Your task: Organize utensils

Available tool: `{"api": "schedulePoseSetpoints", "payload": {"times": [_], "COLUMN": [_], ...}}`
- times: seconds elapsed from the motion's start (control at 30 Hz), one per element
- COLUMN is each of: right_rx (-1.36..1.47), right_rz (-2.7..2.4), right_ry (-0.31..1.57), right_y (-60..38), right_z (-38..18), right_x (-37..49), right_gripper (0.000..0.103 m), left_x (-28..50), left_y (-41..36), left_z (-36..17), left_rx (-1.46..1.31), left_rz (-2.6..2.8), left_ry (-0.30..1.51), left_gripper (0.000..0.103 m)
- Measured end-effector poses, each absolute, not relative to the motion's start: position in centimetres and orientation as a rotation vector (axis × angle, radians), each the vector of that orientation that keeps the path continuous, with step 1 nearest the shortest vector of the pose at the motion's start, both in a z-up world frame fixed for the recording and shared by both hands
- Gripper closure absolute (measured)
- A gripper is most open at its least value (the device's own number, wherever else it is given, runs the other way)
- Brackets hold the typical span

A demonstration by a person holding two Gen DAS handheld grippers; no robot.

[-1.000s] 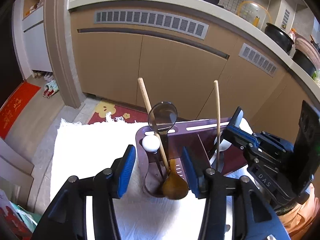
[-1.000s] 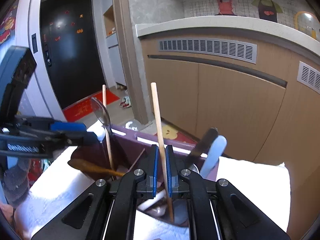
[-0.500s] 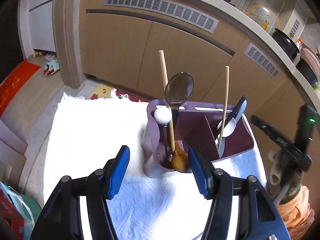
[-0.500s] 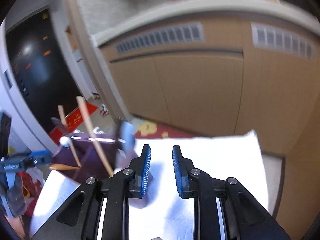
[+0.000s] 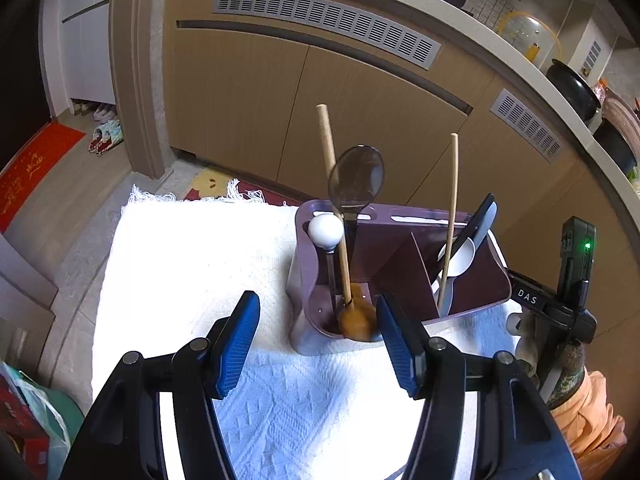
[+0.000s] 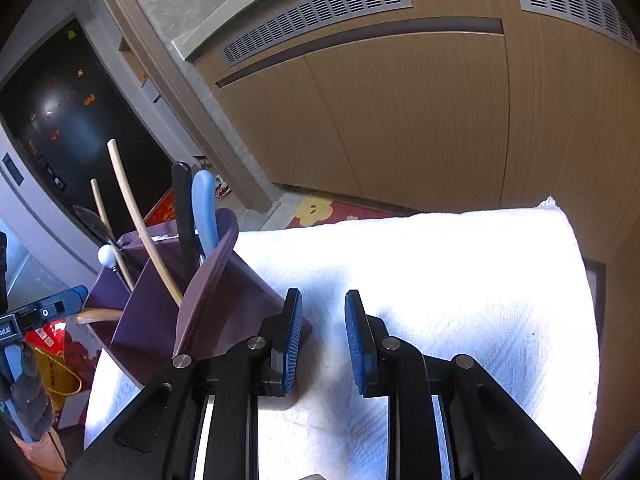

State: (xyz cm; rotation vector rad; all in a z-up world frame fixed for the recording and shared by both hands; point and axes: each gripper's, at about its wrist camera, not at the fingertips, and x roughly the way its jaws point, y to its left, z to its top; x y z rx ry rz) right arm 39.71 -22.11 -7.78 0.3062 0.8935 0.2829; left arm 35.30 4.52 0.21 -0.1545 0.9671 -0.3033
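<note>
Left wrist view showed my left gripper (image 5: 318,338) spread and empty, facing the holder (image 5: 472,280) on the towel (image 5: 192,264), its utensils standing sorted by the divider. My right gripper (image 6: 322,338) was parted too, holding nothing, beside the holder (image 6: 224,304), so I judged the sorting about finished.

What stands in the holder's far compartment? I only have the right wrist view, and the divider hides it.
Observer: A wooden spoon with its bowl down, a dark spoon with its bowl up, and a white-knobbed utensil.
Operator: Is the left gripper holding anything?
Observer: No. The left gripper is open and empty, in front of the holder.
Operator: What sits low in the nearer compartment?
Observer: A white spoon bowl, beside the thin stick.
</note>
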Motion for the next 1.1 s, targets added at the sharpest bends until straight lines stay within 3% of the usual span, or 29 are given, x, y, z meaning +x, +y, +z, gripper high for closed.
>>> {"api": "schedulePoseSetpoints", "payload": {"times": [0.3, 0.8, 1.1], "right_rx": [0.250, 0.320, 0.235], "right_rz": [0.360, 0.488, 0.373], "right_ry": [0.930, 1.028, 1.083], "right_y": [-18.7, -18.7, -21.0], "right_z": [-8.6, -9.6, -8.4], "right_x": [40.2, 38.2, 39.4], "right_gripper": [0.086, 0.087, 0.082], "left_x": [35.1, 33.7, 33.2], "left_y": [5.1, 4.8, 7.4], "left_z": [-0.2, -2.2, -1.2], "left_rx": [-0.142, -0.072, -0.139], "left_rz": [-0.291, -0.242, -0.326], "left_ry": [0.996, 1.103, 1.034], "left_gripper": [0.046, 0.040, 0.040]}}
